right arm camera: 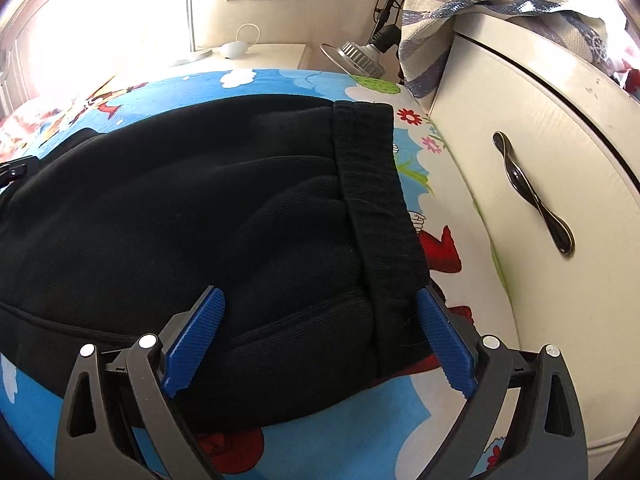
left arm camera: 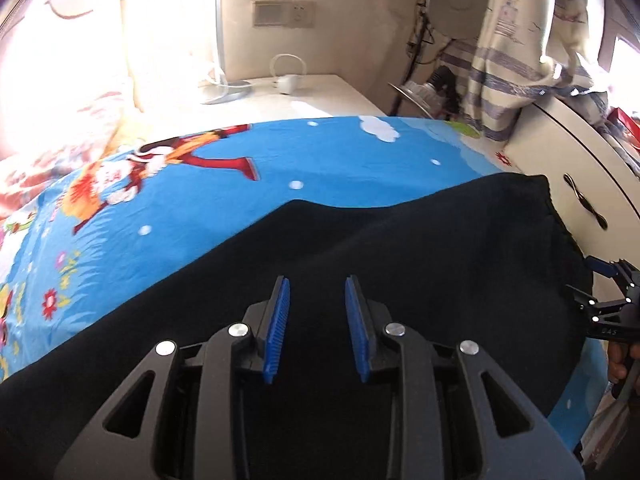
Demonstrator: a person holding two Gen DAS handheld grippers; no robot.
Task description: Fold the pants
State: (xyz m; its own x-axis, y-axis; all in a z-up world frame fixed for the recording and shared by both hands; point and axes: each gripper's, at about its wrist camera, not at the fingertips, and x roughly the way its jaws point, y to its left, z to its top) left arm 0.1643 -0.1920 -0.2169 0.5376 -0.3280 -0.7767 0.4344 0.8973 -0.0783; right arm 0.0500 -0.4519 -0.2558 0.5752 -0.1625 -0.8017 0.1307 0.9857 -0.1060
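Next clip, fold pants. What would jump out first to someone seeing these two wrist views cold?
The black pants fill the middle of both views, spread on a bright blue cartoon sheet, waistband toward a white cabinet on the right. The right claw gapes wide, straddling the waistband corner; the left claw stands narrower over the cloth, gripping nothing. Sun glare washes out the far left.

Open blue bed sheet beyond the pants' far edge, toward the bed's head. Hemmed in along the bed's right edge by a white cabinet, draped towel above.
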